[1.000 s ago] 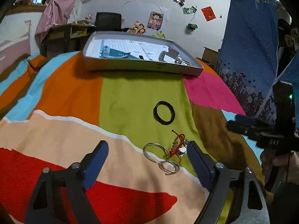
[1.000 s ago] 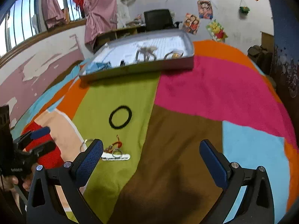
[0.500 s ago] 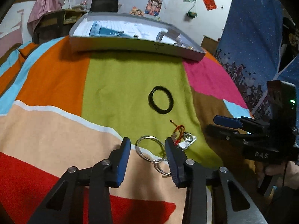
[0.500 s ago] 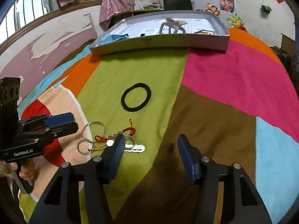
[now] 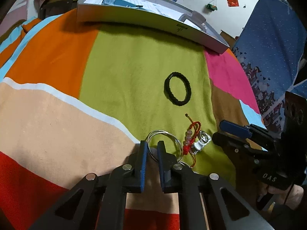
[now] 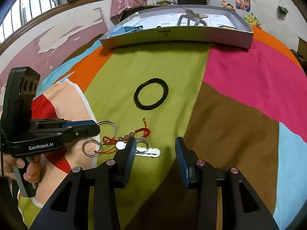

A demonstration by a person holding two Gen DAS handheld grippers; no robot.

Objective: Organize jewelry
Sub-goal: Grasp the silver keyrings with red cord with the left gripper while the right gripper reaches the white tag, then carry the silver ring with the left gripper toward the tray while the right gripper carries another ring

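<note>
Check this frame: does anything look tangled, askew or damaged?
Yes. The red cord bracelet lies tangled with the silver rings and a silver clip in one clump on the blanket. Nothing looks damaged.

A black braided ring is lying flat on the green patch of the blanket. Nearer, silver hoops, a red cord bracelet with pink beads and a silver clip are clustered together. The grey tray is sitting beyond.
</note>
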